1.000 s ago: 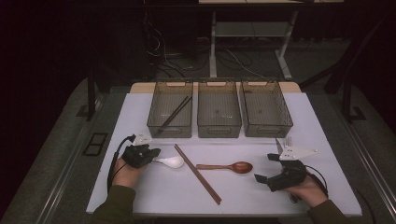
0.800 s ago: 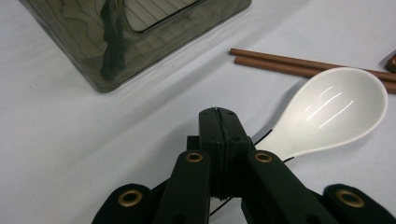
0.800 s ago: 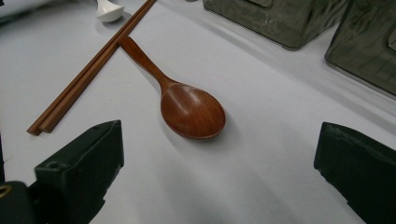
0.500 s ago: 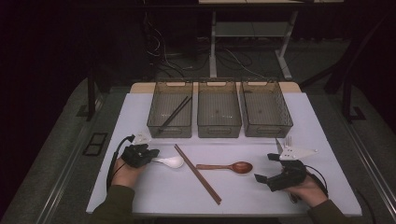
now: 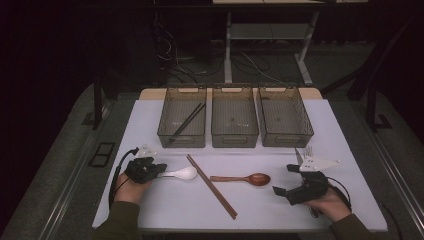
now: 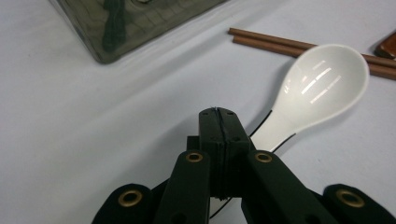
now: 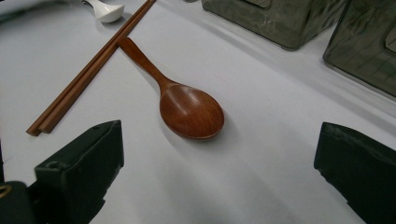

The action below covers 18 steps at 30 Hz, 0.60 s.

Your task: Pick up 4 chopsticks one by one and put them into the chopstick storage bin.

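Nothing moved, left bin (image 5: pixel 182 120) holding black chopsticks (image 5: pixel 187 122), two bins bare

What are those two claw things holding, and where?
The left gripper is shut on the white spoon, pinching its handle. The right gripper stands open, holding nothing.

left fingers (image 6: pixel 219 122) closed, right fingers (image 7: pixel 107 154) apart
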### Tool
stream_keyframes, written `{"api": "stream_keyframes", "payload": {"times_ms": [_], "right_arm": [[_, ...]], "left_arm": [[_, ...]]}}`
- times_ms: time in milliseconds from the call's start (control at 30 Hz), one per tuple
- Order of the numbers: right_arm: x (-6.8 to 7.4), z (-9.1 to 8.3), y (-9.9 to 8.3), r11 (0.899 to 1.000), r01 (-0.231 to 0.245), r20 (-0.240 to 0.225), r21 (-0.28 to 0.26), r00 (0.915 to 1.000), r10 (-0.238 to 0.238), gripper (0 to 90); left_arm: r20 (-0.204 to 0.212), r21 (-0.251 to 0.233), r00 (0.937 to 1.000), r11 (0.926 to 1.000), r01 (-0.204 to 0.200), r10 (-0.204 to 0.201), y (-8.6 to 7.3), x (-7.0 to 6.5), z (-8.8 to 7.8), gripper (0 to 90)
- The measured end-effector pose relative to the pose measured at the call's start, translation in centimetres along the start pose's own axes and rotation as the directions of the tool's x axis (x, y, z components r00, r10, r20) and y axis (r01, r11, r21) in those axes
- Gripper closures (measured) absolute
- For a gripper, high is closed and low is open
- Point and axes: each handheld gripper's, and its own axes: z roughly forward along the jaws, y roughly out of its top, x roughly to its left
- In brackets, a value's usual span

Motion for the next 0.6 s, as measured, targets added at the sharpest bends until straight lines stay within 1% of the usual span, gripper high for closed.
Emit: {"api": "stream_keyframes", "payload": {"times_ms": [67,233,300,333,367,400,433,467,533,600], "right_arm": [[0.0,0.0,0.0,1.0,-0.001,0.001,-0.001,1.0,0.001,1.3],[-0.1,-0.1,0.0,1.0,0.0,0.003,-0.003,1.0,0.0,1.3],[0.0,-0.1,0.0,1.0,0.001,0.002,-0.004,1.0,-0.001,1.4],[0.0,-0.1,0.0,1.0,0.0,0.002,-0.005,1.0,0.0,1.3],[0.0,-0.1,0.0,1.0,0.0,0.003,-0.004,1.0,0.001,1.3],[0.0,0.0,0.0,1.0,0.0,0.002,-0.003,1.0,0.0,1.3],[0.0,0.0,0.0,1.0,0.001,0.001,-0.001,1.0,-0.001,1.3],[0.0,0.0,0.0,1.0,0.002,0.0,-0.001,1.0,-0.002,1.4],[0.0,0.0,0.0,1.0,0.003,-0.001,0.001,1.0,-0.003,1.3],[0.0,0.1,0.0,1.0,0.004,0.0,0.001,1.0,-0.004,1.3]], "left_arm": [[0.008,0.012,0.9999,0.9999,0.006,-0.007,-0.1,-0.3,-0.1,88.7],[0.017,0.049,0.9999,0.9988,0.0,-0.001,-0.5,-1.1,-0.3,88.6],[0.021,0.036,0.9998,0.9993,0.001,-0.002,-0.4,-1.3,-0.3,88.1],[0.027,0.013,0.9996,0.9999,0.009,-0.009,-0.2,-1.3,-0.3,84.8],[0.043,-0.018,0.9989,0.9997,0.02,-0.019,0.0,-1.3,-0.2,81.4],[0.072,-0.052,0.997,0.9981,0.034,-0.03,0.4,-1.4,0.0,78.6],[0.089,-0.069,0.9952,0.9966,0.046,-0.04,0.6,-1.5,0.1,74.6],[0.111,-0.082,0.9929,0.9953,0.053,-0.044,0.9,-1.7,0.3,69.7],[0.145,-0.09,0.9887,0.9948,0.049,-0.036,1.4,-2.2,1.0,63.0],[0.163,-0.083,0.9862,0.9957,0.04,-0.026,1.8,-2.8,1.7,56.1]]}}
